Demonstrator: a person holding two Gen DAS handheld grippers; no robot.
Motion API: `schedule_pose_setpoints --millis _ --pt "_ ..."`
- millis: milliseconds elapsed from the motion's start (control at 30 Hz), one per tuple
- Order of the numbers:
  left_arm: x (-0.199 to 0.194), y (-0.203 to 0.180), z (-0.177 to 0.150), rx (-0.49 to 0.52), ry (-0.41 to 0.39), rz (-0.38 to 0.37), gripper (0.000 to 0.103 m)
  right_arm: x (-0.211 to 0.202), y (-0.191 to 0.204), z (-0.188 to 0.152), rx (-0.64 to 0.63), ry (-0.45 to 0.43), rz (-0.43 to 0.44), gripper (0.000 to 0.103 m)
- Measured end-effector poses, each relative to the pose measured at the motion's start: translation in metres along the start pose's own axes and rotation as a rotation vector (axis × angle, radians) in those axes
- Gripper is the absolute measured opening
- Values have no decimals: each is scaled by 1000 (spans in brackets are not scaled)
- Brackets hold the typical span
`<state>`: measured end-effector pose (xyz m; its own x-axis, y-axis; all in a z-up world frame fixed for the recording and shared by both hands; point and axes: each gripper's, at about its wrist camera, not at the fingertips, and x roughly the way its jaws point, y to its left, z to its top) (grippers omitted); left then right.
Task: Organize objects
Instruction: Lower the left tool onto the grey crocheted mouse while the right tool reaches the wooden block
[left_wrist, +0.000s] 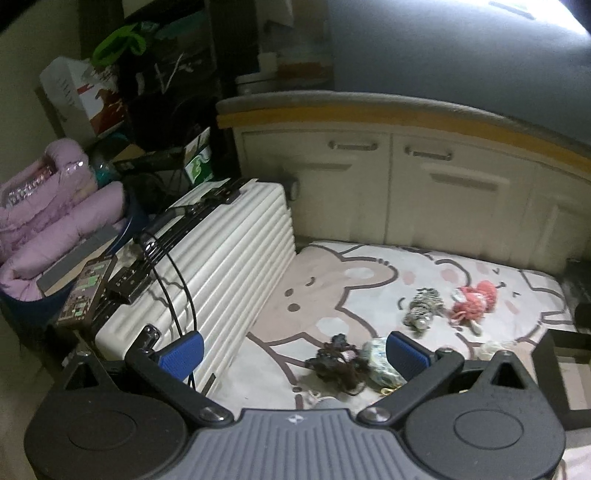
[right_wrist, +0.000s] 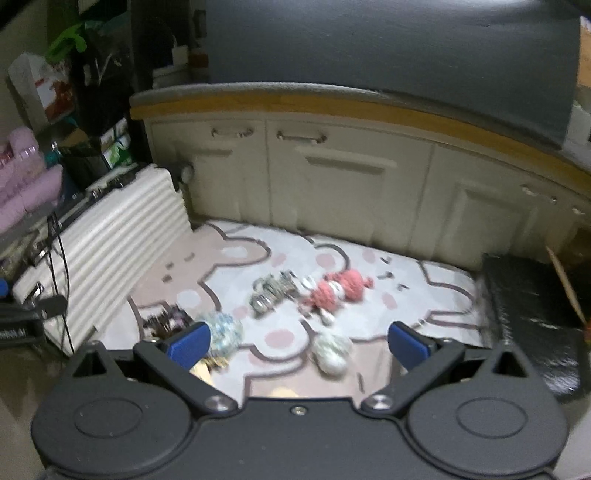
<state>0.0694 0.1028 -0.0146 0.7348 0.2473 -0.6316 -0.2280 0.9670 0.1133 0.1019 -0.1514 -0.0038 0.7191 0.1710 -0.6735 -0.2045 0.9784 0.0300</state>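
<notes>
Small toys lie scattered on a bear-print rug (left_wrist: 325, 280) (right_wrist: 229, 258). A red yarn doll (left_wrist: 472, 301) (right_wrist: 334, 290) lies beside a striped plush toy (left_wrist: 423, 306) (right_wrist: 271, 291). Closer in are a dark tangled toy (left_wrist: 338, 360) (right_wrist: 164, 319), a pale patterned pouch (left_wrist: 376, 360) (right_wrist: 221, 330) and a whitish round plush (right_wrist: 330, 350). My left gripper (left_wrist: 293, 352) is open above the dark toy and the pouch, holding nothing. Just above the whitish plush, my right gripper (right_wrist: 299, 341) is open and empty too.
A white ribbed suitcase (left_wrist: 221, 258) (right_wrist: 110, 236) lies on its side left of the rug, with a black cable (left_wrist: 173, 266) and small devices on it. Cream cabinets (left_wrist: 406, 184) (right_wrist: 332, 184) close the back. A black box (right_wrist: 532, 306) stands at right, lilac bedding (left_wrist: 48, 221) at left.
</notes>
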Motion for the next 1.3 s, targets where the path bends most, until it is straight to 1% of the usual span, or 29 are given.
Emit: schedule_pose_setpoints --millis 100,167,267,400,467,600,667,733,800,900,967,1000,1100,1133,1200,1267,1300 --pt "20 5 -8 -9 4 3 103 19 1 3 23 -11 -6 103" --pt "34 6 -16 -14 13 4 103 29 2 3 13 -30 12 103" --pt "55 9 -29 -22 32 2 103 50 0 4 16 -13 29 103" --pt "85 11 -49 -36 71 -16 103 79 -11 -2 86 15 114 103" --pt "97 14 -60 -57 79 -26 103 92 -11 -7 94 27 115 103" --pt "120 19 -80 -105 115 -79 103 117 -6 -20 36 73 90 103" --pt "128 19 -88 -103 125 -82 103 127 -5 -29 46 100 104 103" --pt "136 15 -97 -77 131 -75 103 138 -5 -40 49 158 100 103" --pt "143 13 -104 -59 140 -72 103 149 -5 -52 22 213 89 103" --pt "153 9 -114 -51 161 -88 103 159 -4 -68 -40 243 45 102" --pt "156 5 -120 -39 171 -99 103 167 -3 -77 -98 293 38 90" --pt "158 3 -123 -31 174 -103 103 171 -2 -81 -122 321 37 89" --pt "161 -4 -128 1 184 -128 103 179 1 -92 -182 371 45 86" --pt "162 -6 -129 11 184 -136 103 180 2 -95 -203 383 52 83" --pt "165 -9 -129 29 198 -138 103 185 6 -101 -250 402 52 82" --pt "168 -9 -128 29 213 -151 103 191 11 -107 -307 409 30 79" --pt "170 -7 -127 23 217 -161 103 193 12 -110 -327 413 36 80"
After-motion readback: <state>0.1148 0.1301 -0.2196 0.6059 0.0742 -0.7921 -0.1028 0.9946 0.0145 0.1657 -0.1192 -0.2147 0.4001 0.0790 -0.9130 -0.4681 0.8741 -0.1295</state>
